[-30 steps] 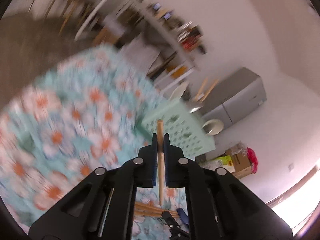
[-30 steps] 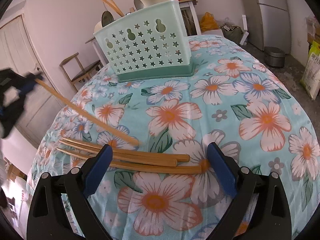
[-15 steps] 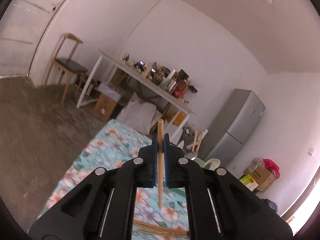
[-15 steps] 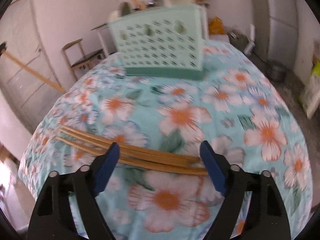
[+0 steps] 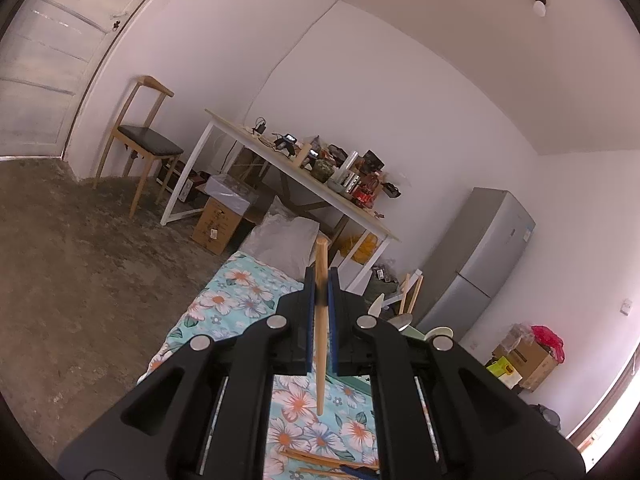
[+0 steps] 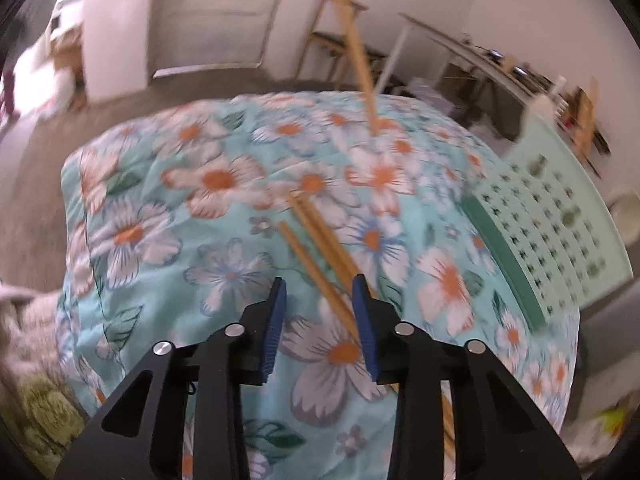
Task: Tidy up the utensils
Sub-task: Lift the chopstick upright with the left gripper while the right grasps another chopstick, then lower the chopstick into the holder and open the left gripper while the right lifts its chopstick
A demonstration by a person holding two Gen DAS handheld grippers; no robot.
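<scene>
Three pale wooden chopsticks (image 6: 320, 252) lie side by side on the turquoise cloth printed with orange-and-white flowers (image 6: 224, 272), running slantwise from the middle of the table down toward the near right edge. Over them hangs the black right gripper with blue ribbed pads (image 6: 319, 300), tilted steeply downward. Its jaws have just been closing and now stand only partly apart; the lower stretch of the chopsticks passes between and under them, but the pads do not press on the wood.

A fourth wooden chopstick (image 5: 321, 320) is clamped in the black left gripper (image 5: 321, 300), whose blue pads are squeezed tight on its middle. It stands nearly upright in that view, one end above the fingertips and the other hanging below them over the flowered cloth. From the right gripper's camera the same stick shows as a long slanting rod high above the table, its lower tip over the far part of the cloth.

Off to the right on the table stands the mint-green plastic utensil basket with cut-out stars (image 6: 560, 248); the picture there is blurred. Behind it are a white desk cluttered with small things (image 5: 304, 172), a wooden chair with a dark seat (image 5: 140, 136), and a grey refrigerator (image 5: 476, 256).
</scene>
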